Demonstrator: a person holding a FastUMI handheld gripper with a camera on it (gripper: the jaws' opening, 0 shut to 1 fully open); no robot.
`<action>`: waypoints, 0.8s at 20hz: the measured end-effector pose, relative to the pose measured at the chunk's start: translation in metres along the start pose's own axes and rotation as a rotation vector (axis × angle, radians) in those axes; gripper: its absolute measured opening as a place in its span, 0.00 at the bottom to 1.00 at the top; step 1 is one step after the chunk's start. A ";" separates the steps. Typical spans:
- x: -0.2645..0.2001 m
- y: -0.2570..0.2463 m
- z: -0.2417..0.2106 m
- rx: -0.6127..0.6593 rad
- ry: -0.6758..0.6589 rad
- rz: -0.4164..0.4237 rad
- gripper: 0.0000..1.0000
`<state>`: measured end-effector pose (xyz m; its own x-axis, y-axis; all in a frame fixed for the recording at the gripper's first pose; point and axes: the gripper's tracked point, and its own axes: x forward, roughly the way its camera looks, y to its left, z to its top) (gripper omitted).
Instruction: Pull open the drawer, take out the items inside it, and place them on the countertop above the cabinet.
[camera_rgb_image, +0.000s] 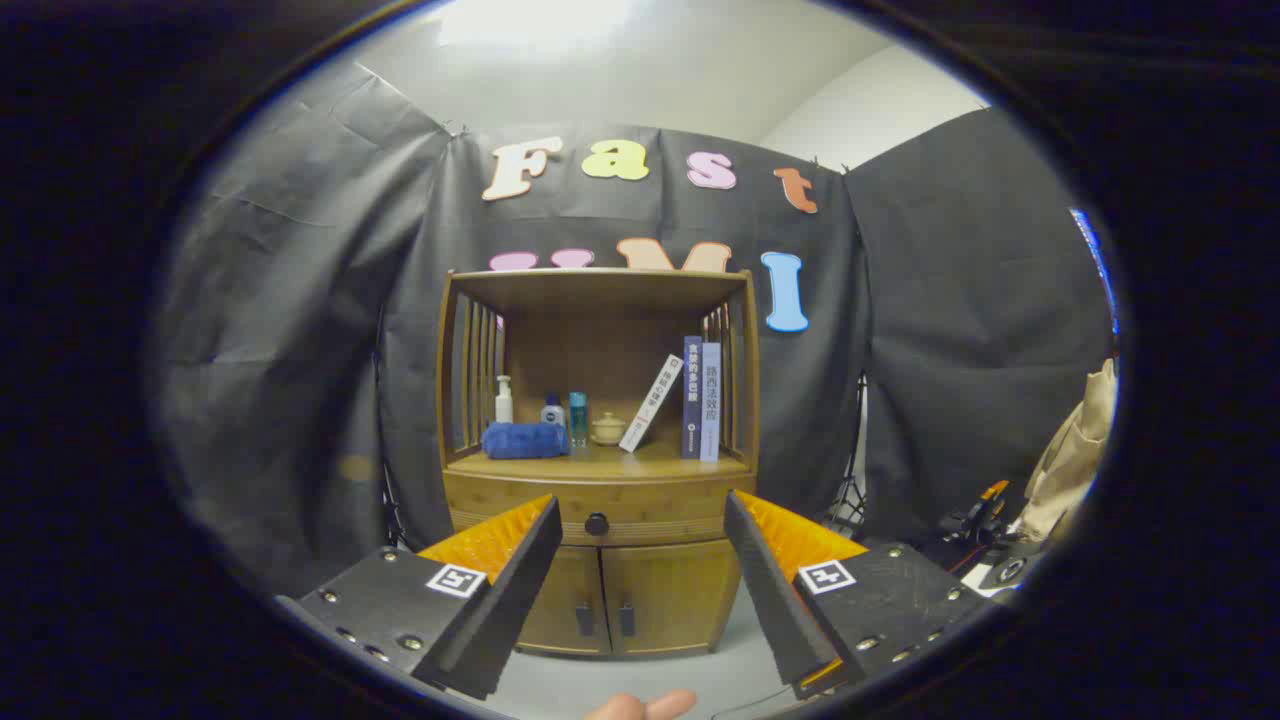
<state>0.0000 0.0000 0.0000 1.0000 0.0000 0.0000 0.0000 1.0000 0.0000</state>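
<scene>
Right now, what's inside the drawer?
Cannot tell: the drawer is shut, front and knob showing, contents covered. Gripper jaws open, short of it.

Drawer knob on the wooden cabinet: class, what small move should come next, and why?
Probably ease the hand-held gripper forward toward the knob. Its fingers are spread wide, the drawer looks closed, and the knob sits beyond the fingertips, roughly between them.

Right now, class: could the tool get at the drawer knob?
Probably yes. The tool is open, its fingers apart, and the drawer knob sits beyond them on the closed drawer with nothing between.
</scene>
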 end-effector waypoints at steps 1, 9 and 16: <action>-0.002 -0.001 0.001 -0.003 0.004 -0.005 0.98; -0.003 0.011 0.006 -0.017 0.003 0.017 0.98; -0.004 0.000 -0.007 0.005 0.038 -0.030 0.98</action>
<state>-0.0039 -0.0002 -0.0070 0.9988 -0.0301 -0.0377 0.0303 0.9995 0.0047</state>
